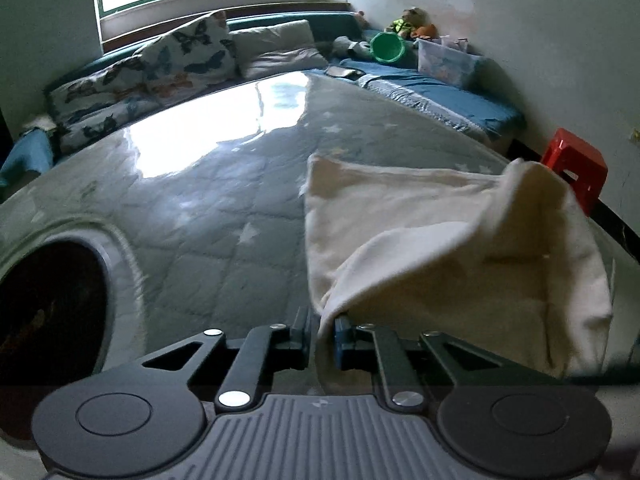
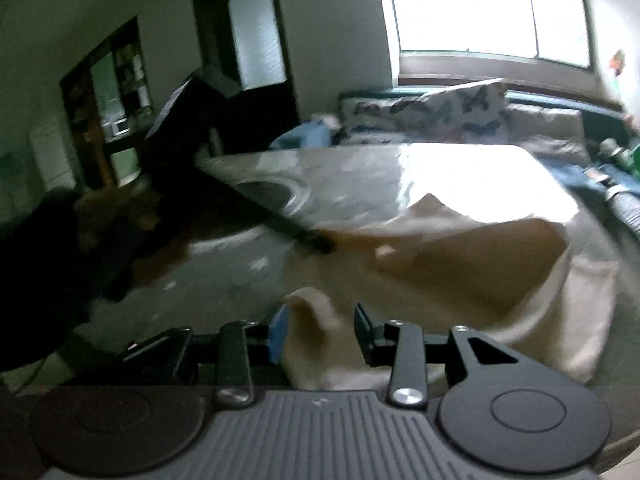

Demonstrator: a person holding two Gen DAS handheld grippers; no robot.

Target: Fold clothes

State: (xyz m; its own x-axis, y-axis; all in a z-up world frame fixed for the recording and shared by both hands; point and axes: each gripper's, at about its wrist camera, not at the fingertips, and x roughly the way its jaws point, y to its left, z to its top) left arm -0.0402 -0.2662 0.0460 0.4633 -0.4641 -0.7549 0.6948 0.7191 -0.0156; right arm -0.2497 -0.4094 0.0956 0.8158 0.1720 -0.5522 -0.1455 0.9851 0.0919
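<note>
Stool: we see a red stool (image 1: 576, 174) at 2 o'clock.
Bucket: green bucket (image 1: 387, 47) at 12 o'clock.
Pillow: butterfly pillow (image 1: 188, 54) at 11 o'clock.

Cloth (image 1: 440, 240): cream, plain, soft knit or fleece look. Partly lifted off the grey quilted surface; the near corner is raised, the rest drapes in broad folds. Far corner lies flat. In the right view the cloth (image 2: 460, 264) sags in a loose, partly doubled-over sheet; image blurred.
</note>
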